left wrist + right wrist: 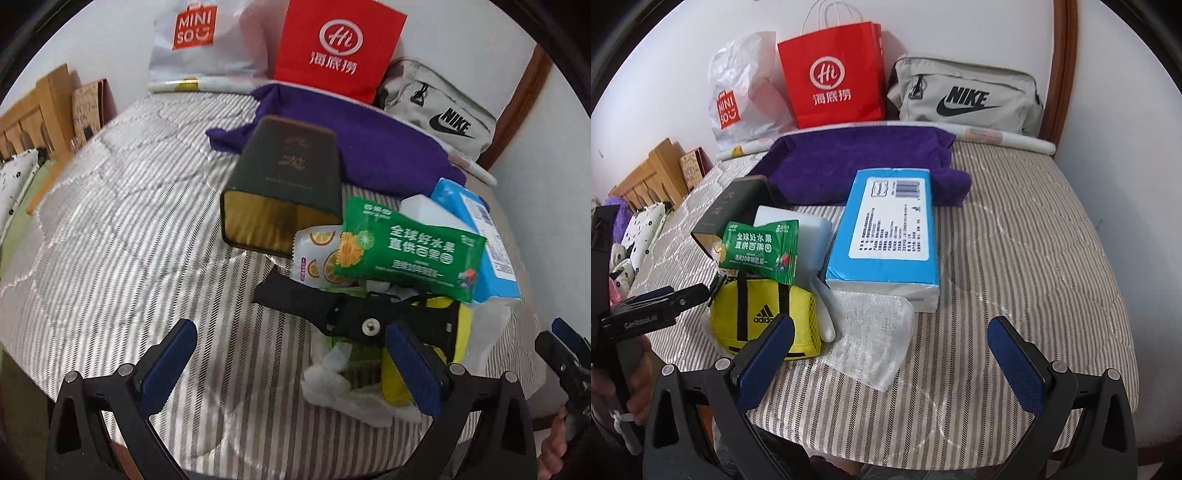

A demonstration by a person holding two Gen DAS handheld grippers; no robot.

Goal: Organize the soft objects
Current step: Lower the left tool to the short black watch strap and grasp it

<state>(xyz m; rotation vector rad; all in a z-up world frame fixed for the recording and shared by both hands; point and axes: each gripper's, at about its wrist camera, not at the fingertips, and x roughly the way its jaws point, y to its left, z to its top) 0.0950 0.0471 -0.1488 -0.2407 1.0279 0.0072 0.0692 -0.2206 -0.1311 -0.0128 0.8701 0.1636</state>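
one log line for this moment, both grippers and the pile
left gripper: open, empty, above tissue | right gripper: open, empty, over clear bag | pile: green packet atop yellow pouch

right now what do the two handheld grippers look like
Both are black plastic frames with silver pivot bolts and flat pads faced in textured dark blue. The left gripper and right gripper match in build. In the right wrist view, the left one's black side carries pale lettering, too blurred to read surely.

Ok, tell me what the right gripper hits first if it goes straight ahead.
Probably the clear plastic sheet on the bed, then the blue tissue pack behind it; the right gripper is open, and depth is uncertain.
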